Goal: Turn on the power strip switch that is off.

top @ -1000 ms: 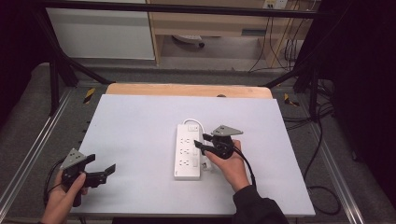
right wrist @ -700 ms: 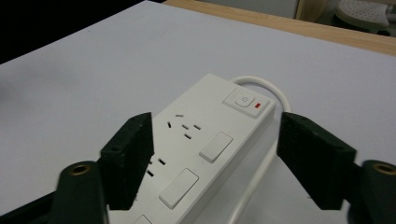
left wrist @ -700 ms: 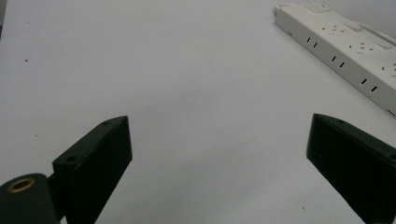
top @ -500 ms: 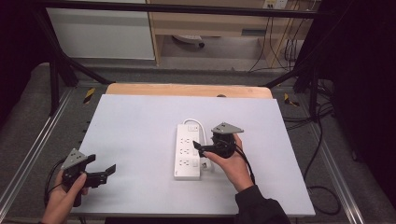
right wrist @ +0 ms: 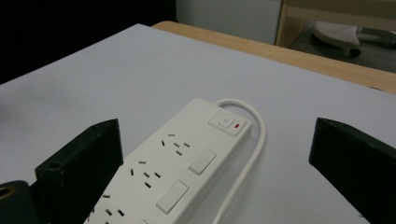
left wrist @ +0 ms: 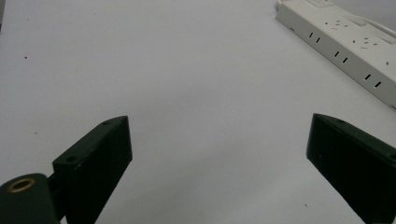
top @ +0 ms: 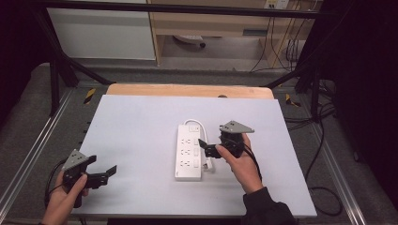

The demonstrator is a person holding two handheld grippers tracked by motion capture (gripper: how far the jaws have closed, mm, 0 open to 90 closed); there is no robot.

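We see a white power strip (top: 189, 151) lying flat near the middle of the white table (top: 141, 122), its long axis running away from the person, with its white cable (top: 201, 125) looping out of the far end and down along its right side. The strip carries a rocker switch (right wrist: 227, 123) at the far end with a small red mark beside it, and rows of sockets below.

The right gripper (top: 210, 149) sits just beside the strip's right edge, about level with its middle, pointing left toward it. Its jaws have just been opening and now stand wide apart with nothing clamped between them. In the right gripper view we look along the strip (right wrist: 177, 163) from above: it lies below and between the two black jaws, closer to the left jaw, and the pads do not press on it.

The left gripper (top: 105, 173) rests near the table's front left corner, well apart from the strip. Its jaws are spread wide over bare table, and in the left gripper view the strip (left wrist: 348, 44) shows far off at the upper right.
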